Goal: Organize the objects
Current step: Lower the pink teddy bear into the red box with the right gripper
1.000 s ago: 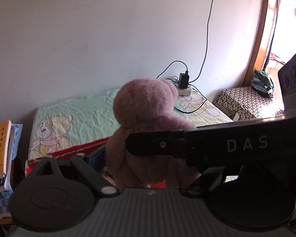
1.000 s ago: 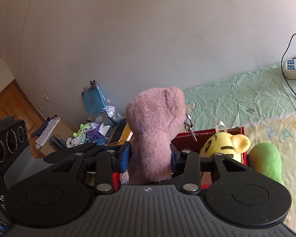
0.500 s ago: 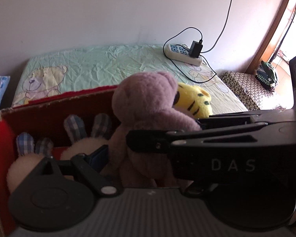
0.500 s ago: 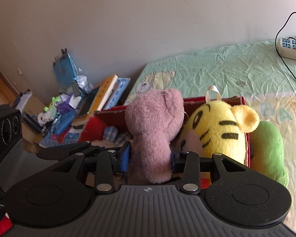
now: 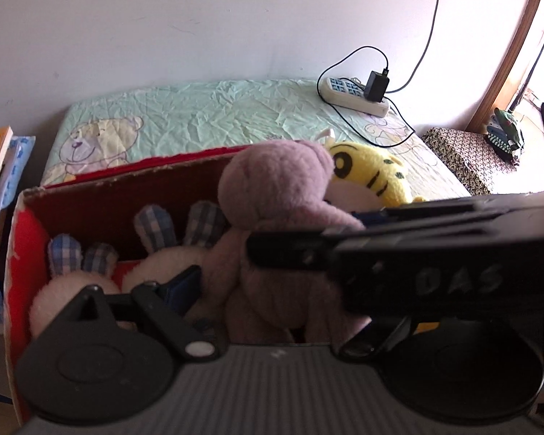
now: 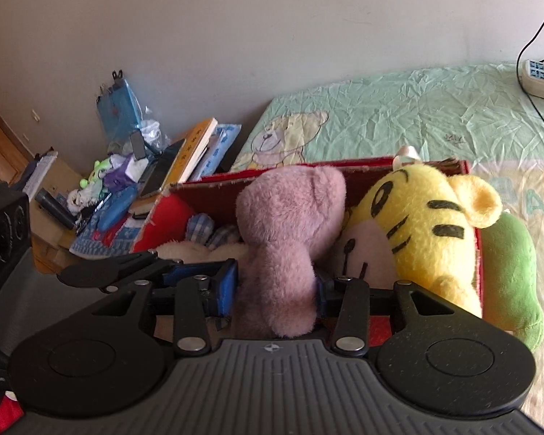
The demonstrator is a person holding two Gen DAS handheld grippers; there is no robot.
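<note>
Two grippers met at one soft pink plush bear, which stood upright inside the open red cardboard box, roughly midway along it. The right gripper had its blue-padded jaws closed on the bear's lower body. The left gripper reached toward the same toy from the other side; only one of its blue pads showed beside the bear, the black body of the right gripper hid the other, so I cannot tell whether its jaws were closed. A yellow plush tiger with black stripes leaned against the bear at the box's right end. Two cream plush rabbits with blue checked ears lay at the left end. A green plush toy rested outside, against the box's right wall. The box sat on a bed with a pale green bear-print sheet, a white power strip lying near the bed's far edge.
</note>
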